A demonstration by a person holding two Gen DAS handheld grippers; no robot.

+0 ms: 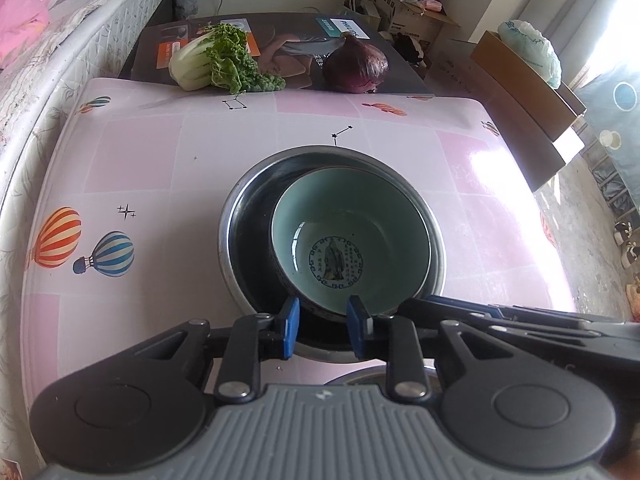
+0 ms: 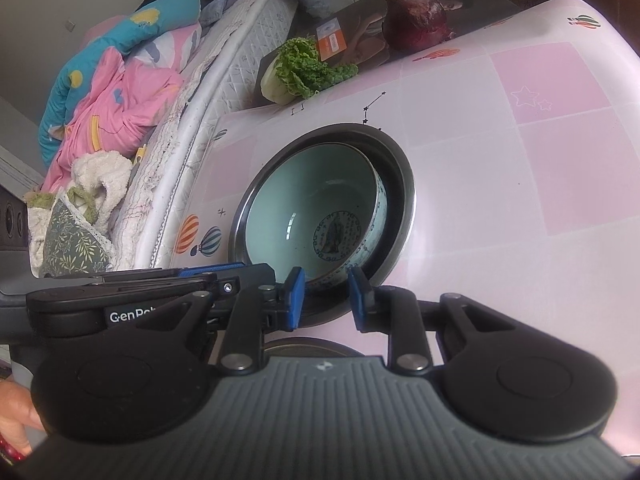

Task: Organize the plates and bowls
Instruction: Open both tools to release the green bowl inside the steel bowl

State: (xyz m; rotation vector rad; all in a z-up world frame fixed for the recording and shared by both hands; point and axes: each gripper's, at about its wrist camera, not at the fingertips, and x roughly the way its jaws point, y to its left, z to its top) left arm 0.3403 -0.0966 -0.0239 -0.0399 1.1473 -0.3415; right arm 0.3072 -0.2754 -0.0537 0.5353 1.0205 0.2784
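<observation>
Sitting tilted inside the steel bowl (image 1: pixel 236 216) on the pink table (image 1: pixel 160 152), the celadon bowl (image 1: pixel 352 220) has its near rim between both pairs of narrowed blue pads: left gripper (image 1: pixel 323 327) and right gripper (image 2: pixel 325 298); whether either truly clamps it, I cannot tell.

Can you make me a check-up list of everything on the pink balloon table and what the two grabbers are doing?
Surface: pink tablecloth with hot-air balloon prints.
Job's things: celadon bowl sits tilted inside a steel bowl; another rim shows under the grippers.
Clutter: bok choy and red onion on a Philips box at the far edge.
Grippers: left gripper straddles the celadon bowl's near rim; right gripper straddles the bowls' near rims; contact unclear for both.
Cables: a thin cord hangs by the mattress.
Surroundings: bedding, cardboard boxes, shoes on the floor.
</observation>
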